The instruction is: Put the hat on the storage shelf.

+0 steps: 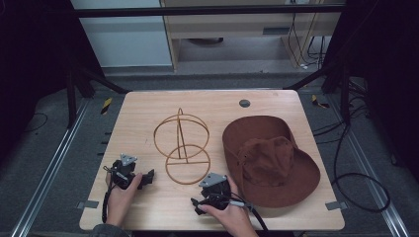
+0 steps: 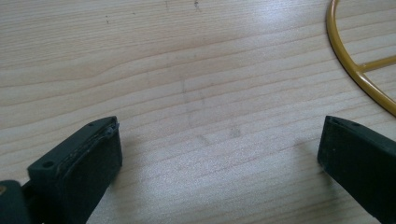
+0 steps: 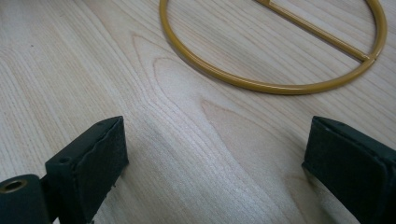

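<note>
Both grippers, left gripper [image 1: 132, 177] and right gripper [image 1: 211, 190], rest near the tabletop's [image 1: 148, 207] near edge with fingers [image 3: 95, 154] spread wide over bare wood, the gold wire stand [image 1: 183, 145] just ahead between them and the brown hat [image 1: 269, 160] beside the right fingers.

claw [image 3: 215, 154] open, empty | gold wire ring [image 3: 275, 86] ahead | table [image 3: 70, 70]

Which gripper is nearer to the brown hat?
Right. The right gripper sits just left of the brown hat, close to its brim, jaws open. The left gripper lies across the gold wire stand, by the table's left side.
</note>
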Motion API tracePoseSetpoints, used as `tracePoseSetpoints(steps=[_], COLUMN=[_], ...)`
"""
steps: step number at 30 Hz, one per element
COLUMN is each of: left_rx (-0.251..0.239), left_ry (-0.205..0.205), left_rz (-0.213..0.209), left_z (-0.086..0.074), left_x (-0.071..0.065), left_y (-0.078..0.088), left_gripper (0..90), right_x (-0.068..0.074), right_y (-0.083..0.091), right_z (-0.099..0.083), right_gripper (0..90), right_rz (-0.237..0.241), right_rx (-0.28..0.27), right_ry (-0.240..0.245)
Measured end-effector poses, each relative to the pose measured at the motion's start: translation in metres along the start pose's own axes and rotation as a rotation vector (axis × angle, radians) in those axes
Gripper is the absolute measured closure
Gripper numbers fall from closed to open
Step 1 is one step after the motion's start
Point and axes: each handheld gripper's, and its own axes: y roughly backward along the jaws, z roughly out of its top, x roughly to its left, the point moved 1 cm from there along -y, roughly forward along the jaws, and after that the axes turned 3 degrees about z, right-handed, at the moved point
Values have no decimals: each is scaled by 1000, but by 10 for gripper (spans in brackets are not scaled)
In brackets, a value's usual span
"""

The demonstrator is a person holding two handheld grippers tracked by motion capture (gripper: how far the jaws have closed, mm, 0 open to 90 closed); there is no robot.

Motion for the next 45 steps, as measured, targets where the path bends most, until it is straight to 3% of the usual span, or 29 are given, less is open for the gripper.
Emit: tracePoseSetpoints(steps=[4, 10, 11, 16, 19, 21, 34, 42, 45], left_rx=[2, 6, 10, 8, 10, 12, 11, 12, 14], left_ry=[-2, 1, -17, -14, -18, -20, -27, -31, -33], left_rz=[-4, -24, -17, -17, -18, -19, -26, -25, -27], left_z=[-1, -2, -3, -4, -4, -4, -5, -5, -5], left_x=[0, 0, -1, -1, -2, -2, -4, -5, -5], left_y=[1, 5, 5, 5, 5, 5, 6, 7, 7], left_gripper=[0, 1, 1, 0, 0, 0, 0, 0, 0], right_x=[5, 22, 23, 16, 5, -11, -52, -103, -121], right_y=[7, 47, 54, 79, 91, 101, 125, 158, 167], right_z=[0, 12, 14, 26, 33, 39, 59, 79, 85], right_gripper=[106, 127, 129, 125, 116, 111, 102, 108, 113], right_rz=[-11, -14, -23, -43, -48, -76, -103, -126, -134], right_rx=[12, 26, 33, 70, 86, 95, 171, 229, 285], right_ry=[32, 101, 108, 113, 107, 93, 71, 30, 37])
